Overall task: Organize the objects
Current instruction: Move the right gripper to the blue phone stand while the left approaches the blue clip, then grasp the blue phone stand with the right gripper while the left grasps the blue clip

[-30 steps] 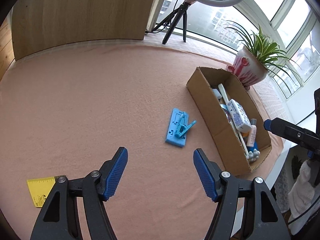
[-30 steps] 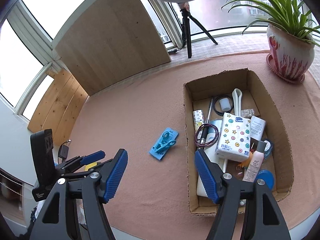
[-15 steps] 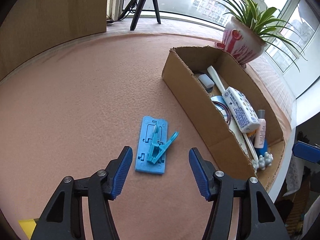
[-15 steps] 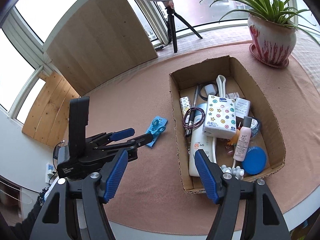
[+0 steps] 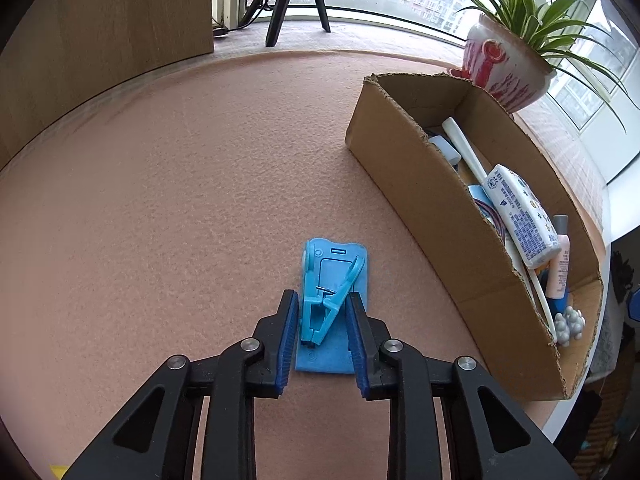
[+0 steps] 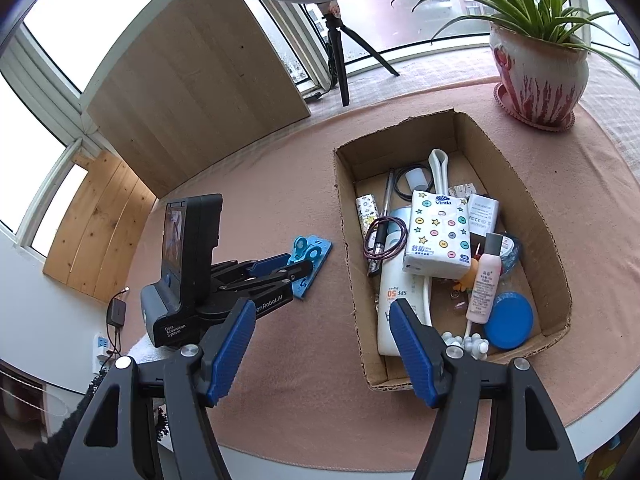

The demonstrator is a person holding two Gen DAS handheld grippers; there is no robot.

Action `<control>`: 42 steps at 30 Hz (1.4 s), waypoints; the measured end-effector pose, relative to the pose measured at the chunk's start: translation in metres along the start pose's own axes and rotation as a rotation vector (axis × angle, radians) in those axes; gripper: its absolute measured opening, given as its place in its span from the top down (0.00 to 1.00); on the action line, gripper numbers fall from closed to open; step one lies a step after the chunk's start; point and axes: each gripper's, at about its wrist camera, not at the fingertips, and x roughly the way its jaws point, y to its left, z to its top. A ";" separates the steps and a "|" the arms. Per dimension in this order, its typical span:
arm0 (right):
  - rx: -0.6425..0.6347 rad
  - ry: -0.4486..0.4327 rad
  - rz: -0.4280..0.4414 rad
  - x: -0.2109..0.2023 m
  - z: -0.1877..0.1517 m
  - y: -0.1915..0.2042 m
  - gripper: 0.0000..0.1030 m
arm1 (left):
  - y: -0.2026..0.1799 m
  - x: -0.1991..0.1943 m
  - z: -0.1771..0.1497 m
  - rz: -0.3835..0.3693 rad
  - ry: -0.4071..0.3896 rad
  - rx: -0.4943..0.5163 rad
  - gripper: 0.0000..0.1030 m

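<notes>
Pick-up step: left gripper (image 5: 322,322) jaws narrowed around, not visibly clamped on, light-blue plastic clip (image 5: 326,306) atop flat blue plastic card (image 5: 334,280); next, judged: close, lift, carry to open cardboard box (image 5: 420,200) at 3 o'clock. Right gripper (image 6: 322,346) jaws wide apart, empty. Pink felt-covered bench (image 5: 180,200); windows, red-and-white potted plant (image 6: 540,76) at 1 o'clock.

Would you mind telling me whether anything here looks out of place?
Only the blue clip on its blue plastic card lies loose on the table, outside the cardboard box; the left gripper brackets it.
</notes>
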 end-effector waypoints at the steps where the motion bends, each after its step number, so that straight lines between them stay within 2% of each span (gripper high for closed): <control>1: -0.005 0.004 0.003 0.002 0.001 0.002 0.36 | 0.002 0.000 0.000 0.005 -0.001 0.000 0.79; 9: -0.053 0.040 0.027 0.022 0.005 0.027 0.36 | 0.040 -0.006 -0.007 0.038 -0.008 -0.070 0.81; 17: -0.083 0.116 0.058 0.065 0.006 0.055 0.36 | 0.081 -0.021 -0.024 0.066 -0.022 -0.128 0.81; 20: -0.069 0.157 0.043 0.089 0.008 0.059 0.40 | 0.095 -0.027 -0.029 0.069 -0.023 -0.156 0.81; 22: -0.051 0.184 0.008 0.106 0.010 0.060 0.45 | 0.102 -0.030 -0.032 0.075 -0.026 -0.165 0.81; 25: -0.036 0.211 -0.044 0.128 0.014 0.059 0.47 | 0.112 -0.033 -0.034 0.067 -0.027 -0.184 0.80; 27: -0.015 0.226 -0.084 0.141 0.015 0.057 0.47 | 0.116 -0.035 -0.035 0.061 -0.024 -0.195 0.75; 29: -0.003 0.234 -0.120 0.152 0.017 0.054 0.47 | 0.118 -0.036 -0.036 0.054 -0.024 -0.201 0.62; 30: 0.000 0.238 -0.132 0.156 0.018 0.053 0.47 | 0.119 -0.037 -0.036 0.055 -0.025 -0.204 0.50; 31: 0.000 0.242 -0.145 0.160 0.018 0.053 0.47 | 0.120 -0.038 -0.036 0.054 -0.028 -0.207 0.45; 39: 0.014 0.256 -0.224 0.181 0.025 0.046 0.48 | 0.120 -0.035 -0.032 0.055 -0.028 -0.208 0.46; 42: -0.003 0.255 -0.237 0.184 0.028 0.048 0.52 | 0.119 -0.035 -0.032 0.057 -0.032 -0.204 0.46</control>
